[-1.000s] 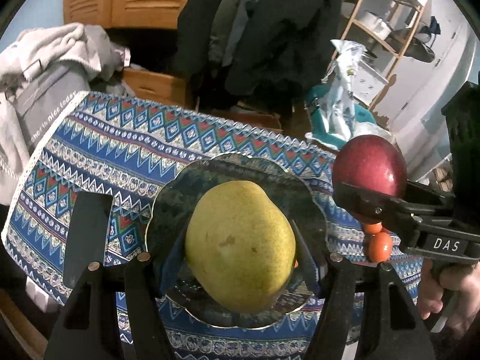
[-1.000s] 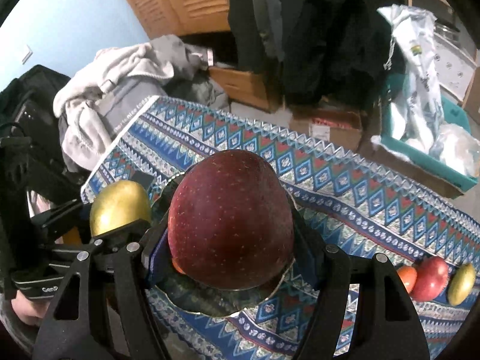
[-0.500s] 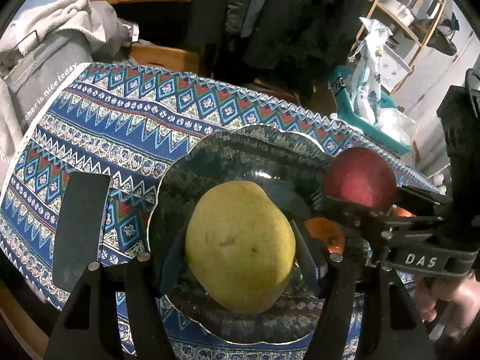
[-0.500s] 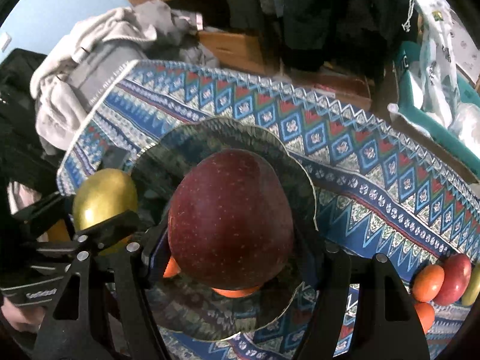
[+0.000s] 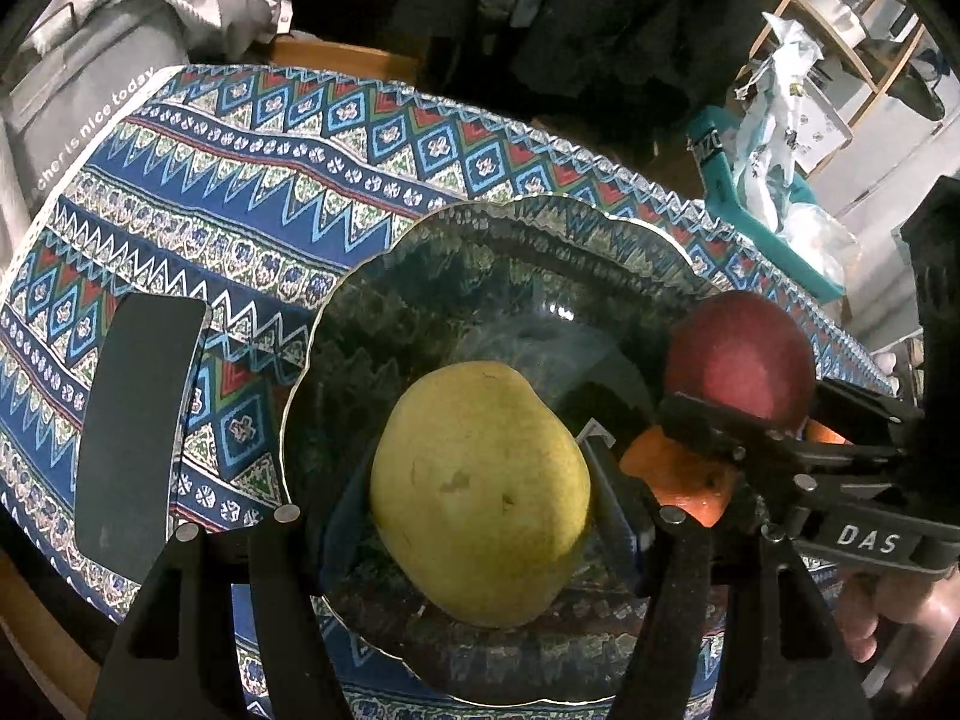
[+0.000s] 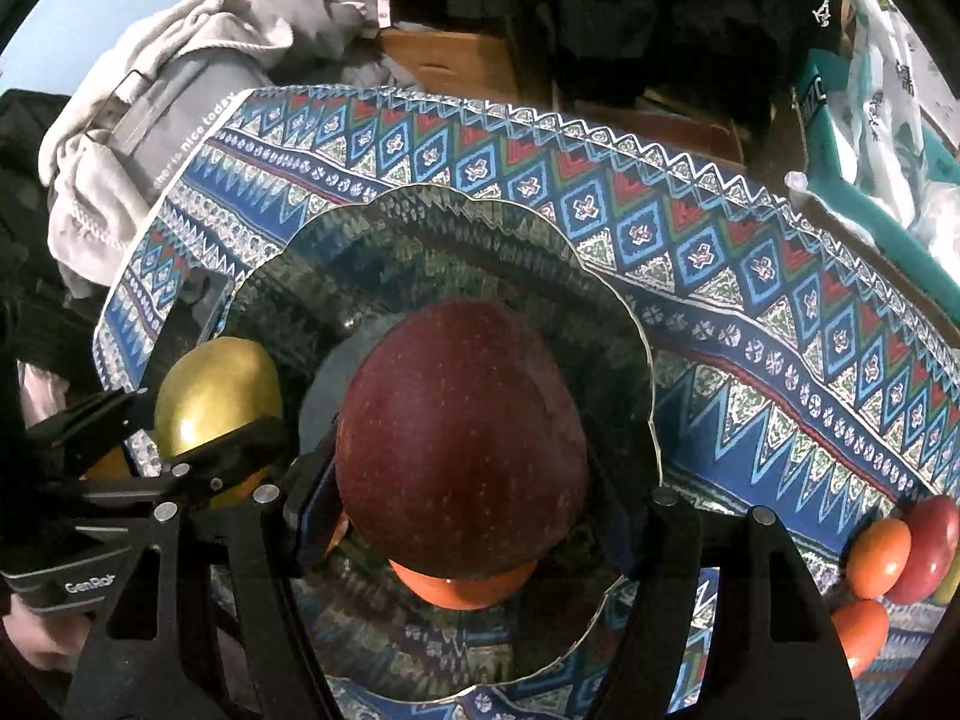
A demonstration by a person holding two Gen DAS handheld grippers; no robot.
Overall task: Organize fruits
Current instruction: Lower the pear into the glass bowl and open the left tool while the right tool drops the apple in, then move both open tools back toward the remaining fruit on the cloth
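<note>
"DAS" on right gripper (image 5: 744, 414) arm

The left wrist fisheye looks forward and steeply down along its fingers, close above the dark scalloped plate (image 5: 492, 240) on the patterned tablecloth (image 5: 252, 168), with the right gripper (image 5: 729, 420) entering from the right edge. The right wrist fisheye looks down at the same plate (image 6: 480, 222) from a similarly near position, with the left gripper (image 6: 198, 438) entering from its left edge. Both views share the plate, the tablecloth (image 6: 720, 228), the grey clothing pile (image 5: 108, 48) beyond the table's left end and the teal bin (image 6: 864, 216) to the far right.
</note>
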